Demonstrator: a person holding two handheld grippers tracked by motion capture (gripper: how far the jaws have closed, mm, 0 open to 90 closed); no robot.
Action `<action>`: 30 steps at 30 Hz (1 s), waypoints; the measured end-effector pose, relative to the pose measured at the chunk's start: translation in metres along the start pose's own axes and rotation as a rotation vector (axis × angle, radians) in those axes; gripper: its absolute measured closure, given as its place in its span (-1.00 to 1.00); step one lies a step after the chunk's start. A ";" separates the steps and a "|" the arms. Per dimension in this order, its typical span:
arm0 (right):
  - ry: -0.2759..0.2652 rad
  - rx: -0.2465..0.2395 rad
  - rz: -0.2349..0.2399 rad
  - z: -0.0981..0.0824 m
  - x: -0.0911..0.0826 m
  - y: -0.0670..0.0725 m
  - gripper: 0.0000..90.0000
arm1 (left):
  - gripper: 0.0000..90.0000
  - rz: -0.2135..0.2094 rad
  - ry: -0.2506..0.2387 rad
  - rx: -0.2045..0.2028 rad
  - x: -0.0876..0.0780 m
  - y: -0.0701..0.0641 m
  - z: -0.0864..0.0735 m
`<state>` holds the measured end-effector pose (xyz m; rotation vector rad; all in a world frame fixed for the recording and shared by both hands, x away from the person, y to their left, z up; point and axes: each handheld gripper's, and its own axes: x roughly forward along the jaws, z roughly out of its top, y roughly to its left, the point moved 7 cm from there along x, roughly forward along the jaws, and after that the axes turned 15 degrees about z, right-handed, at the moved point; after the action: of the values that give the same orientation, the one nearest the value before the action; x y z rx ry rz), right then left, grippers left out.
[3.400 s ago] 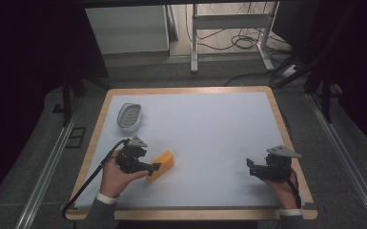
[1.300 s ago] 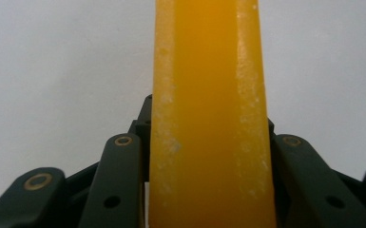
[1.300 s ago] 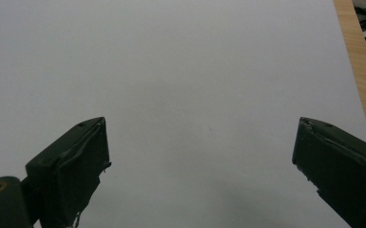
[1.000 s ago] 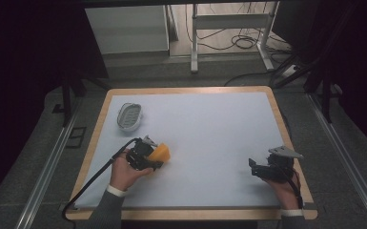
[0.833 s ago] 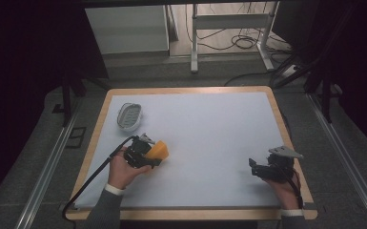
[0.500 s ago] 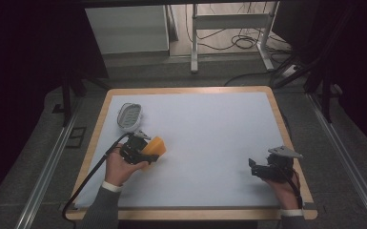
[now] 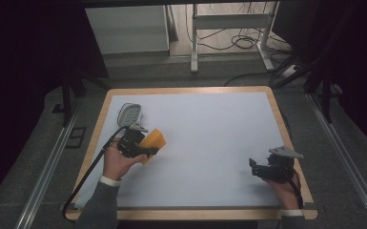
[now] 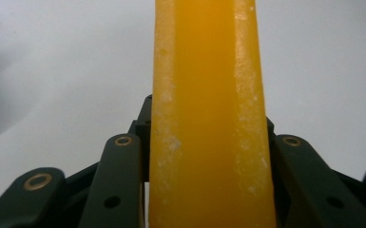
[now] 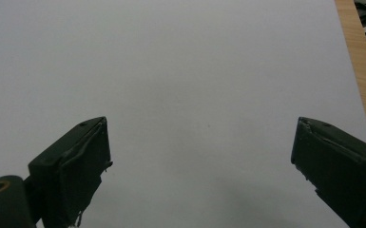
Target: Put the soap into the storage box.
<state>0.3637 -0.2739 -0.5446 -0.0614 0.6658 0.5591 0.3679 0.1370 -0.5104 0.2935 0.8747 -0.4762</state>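
High view: left tongs (image 7: pixel 145 149) closed on a yellow sponge (image 7: pixel 153 141), held off the tabletop (image 7: pixel 205 124) near its left side, just short of a small grey dish (image 7: pixel 129 113) by the far-left corner. Left gripper view has the sponge (image 8: pixel 209 118) standing on edge between the two jaws, both pressed against its sides, so the grip looks firm. Right tongs (image 7: pixel 256 168) sit near the right edge, low over the surface; right gripper view shows the jaws wide apart with nothing between them, bare white surface ahead and the wooden rim (image 9: pixel 361 61) at the right.

Risks, as a guess: sponge is soft and gripped on its narrow faces, so it could squash, twist or slide out if the hand tilts quickly. If it is headed for the dish, the dish looks light and could be nudged or tipped by the jaws or the sponge corner coming in low. Dish sits close to the wooden rim (image 7: pixel 100 119), so a push leftward might send it over. Cable (image 7: pixel 83 179) trails off the near-left edge and may drag.

Room: whole middle and far right of the tabletop is bare, plenty of space to swing. Tight only around the dish and the left rim. Right tongs are well apart from the left, no clash likely.
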 end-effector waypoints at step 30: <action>0.014 -0.006 -0.006 -0.002 0.002 0.000 -0.87 | 0.34 0.070 -0.007 0.024 -0.011 0.020 0.030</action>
<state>0.3640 -0.2733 -0.5475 -0.0726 0.6775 0.5554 0.3918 0.1441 -0.4826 0.3432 0.8498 -0.4230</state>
